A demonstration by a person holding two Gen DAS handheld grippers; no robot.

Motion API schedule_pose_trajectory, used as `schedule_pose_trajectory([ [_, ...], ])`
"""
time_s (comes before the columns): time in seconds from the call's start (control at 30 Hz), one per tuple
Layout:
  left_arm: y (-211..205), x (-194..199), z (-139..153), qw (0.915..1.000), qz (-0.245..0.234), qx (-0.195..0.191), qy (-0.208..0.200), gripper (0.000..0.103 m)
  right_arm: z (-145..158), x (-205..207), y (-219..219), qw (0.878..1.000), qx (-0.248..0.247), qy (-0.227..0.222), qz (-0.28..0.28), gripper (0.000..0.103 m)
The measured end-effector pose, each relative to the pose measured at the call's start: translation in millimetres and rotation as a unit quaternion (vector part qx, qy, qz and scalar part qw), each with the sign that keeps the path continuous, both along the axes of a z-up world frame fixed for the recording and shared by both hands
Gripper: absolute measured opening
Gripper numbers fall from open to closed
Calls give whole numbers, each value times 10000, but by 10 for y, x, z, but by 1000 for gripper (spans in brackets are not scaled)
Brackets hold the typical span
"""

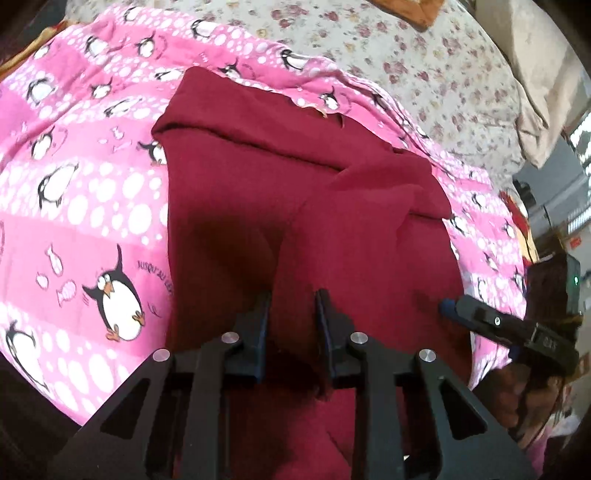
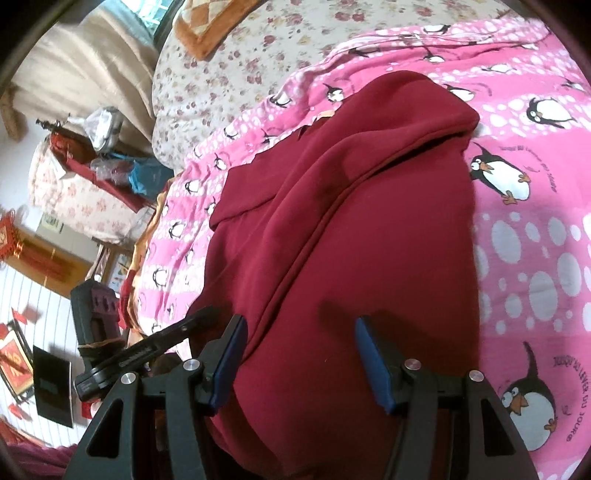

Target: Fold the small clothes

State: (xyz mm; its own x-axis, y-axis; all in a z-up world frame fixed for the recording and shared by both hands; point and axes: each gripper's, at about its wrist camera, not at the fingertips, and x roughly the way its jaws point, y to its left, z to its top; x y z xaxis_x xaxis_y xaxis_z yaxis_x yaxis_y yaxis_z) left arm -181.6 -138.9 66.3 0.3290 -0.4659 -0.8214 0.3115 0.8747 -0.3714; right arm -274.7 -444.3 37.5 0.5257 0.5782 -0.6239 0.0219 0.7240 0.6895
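You see a plain dark red knitted garment, one colour all over, with no print. It lies on a pink cotton bed cover that has lighter and darker pink stripes, white oval dots, small white fish and black-and-white penguins with orange beaks and feet. Beyond it you see a cream bed sheet with small dark pink roses. On that sheet is an orange-brown cushion with a checked pattern. Your left tool is black, with silver round pins. Your right tool is black too, and its pads are blue.
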Motion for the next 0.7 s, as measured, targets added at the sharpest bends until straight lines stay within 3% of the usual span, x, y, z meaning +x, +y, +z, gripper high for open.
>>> schedule_pose_trajectory([
  [0.13, 100, -6, 36, 9998, 162, -39, 140, 23, -7, 4, -6, 10000, 29, 26, -30, 58],
  [0.23, 124, -146, 168, 10000, 27, -96, -10, 23, -5, -2, -5, 10000, 57, 44, -21, 58],
  [0.3, 84, -261, 235, 9997, -146, -184, -84, 29, -16, 8, -7, 10000, 61, 76, 6, 61],
  [0.37, 21, -371, 223, 9990, -323, -293, 7, 48, -38, 22, 1, 9999, 87, 100, 4, 63],
  [0.43, -55, -458, 134, 9985, -447, -269, 150, 60, -51, 38, 7, 9999, 111, 111, 26, 63],
  [0.53, -188, -516, -58, 9980, -551, 58, 317, 61, -39, 31, 41, 9998, 110, 88, 114, 64],
  [0.7, -222, -467, -122, 9988, -410, 131, 212, 62, -37, 6, 20, 9998, 107, 102, 91, 64],
])
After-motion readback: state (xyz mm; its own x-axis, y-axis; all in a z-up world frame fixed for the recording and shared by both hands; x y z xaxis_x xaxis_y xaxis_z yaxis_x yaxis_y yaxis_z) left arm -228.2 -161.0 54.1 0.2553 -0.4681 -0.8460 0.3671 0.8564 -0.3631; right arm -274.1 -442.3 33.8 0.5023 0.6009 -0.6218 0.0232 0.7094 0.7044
